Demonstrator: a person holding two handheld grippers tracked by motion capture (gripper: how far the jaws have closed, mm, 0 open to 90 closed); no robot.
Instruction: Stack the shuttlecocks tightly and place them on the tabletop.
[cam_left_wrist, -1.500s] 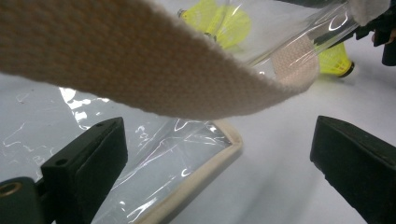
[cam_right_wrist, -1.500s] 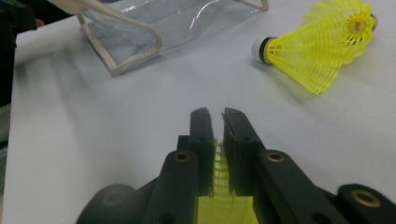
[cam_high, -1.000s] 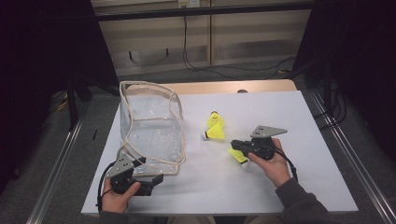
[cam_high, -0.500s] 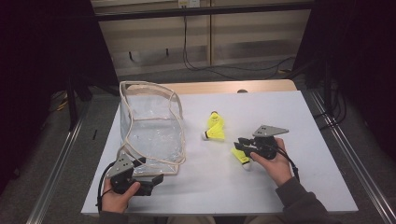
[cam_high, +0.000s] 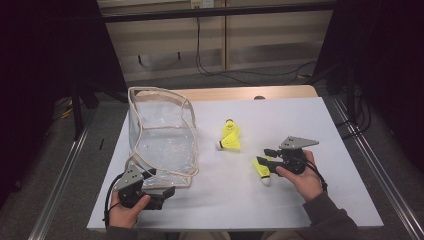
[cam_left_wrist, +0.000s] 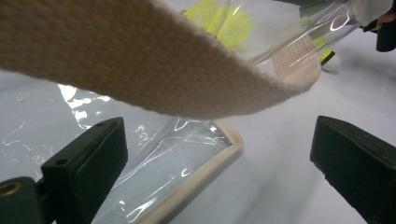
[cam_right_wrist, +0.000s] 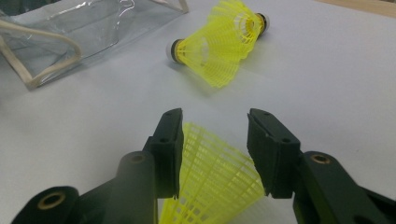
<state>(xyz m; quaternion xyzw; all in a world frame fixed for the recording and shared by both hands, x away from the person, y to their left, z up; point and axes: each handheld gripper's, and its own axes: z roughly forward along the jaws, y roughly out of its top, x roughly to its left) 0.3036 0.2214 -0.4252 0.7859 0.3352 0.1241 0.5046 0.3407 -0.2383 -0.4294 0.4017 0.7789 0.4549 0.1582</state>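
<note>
A yellow shuttlecock lies on the white table, its white cork toward me. My right gripper points left over its skirt. In the right gripper view the yellow skirt sits between the jaws of the right gripper, which have just been opening and now stand apart around it. Two more yellow shuttlecocks lie together mid-table, also seen as shuttlecocks. A clear plastic bag with beige trim stands at the left. My left gripper is open at its near corner, the beige strap crossing above the left gripper.
The table's wooden back edge borders a dark floor with cables. Metal rails run along both sides. The bag's bottom corner lies between the left jaws. White tabletop stretches to the right and in front of the shuttlecocks.
The right gripper's jaws have spread apart around the yellow shuttlecock, which now rests on the table. The right hand shifted slightly right. The left hand and bag kept still.
</note>
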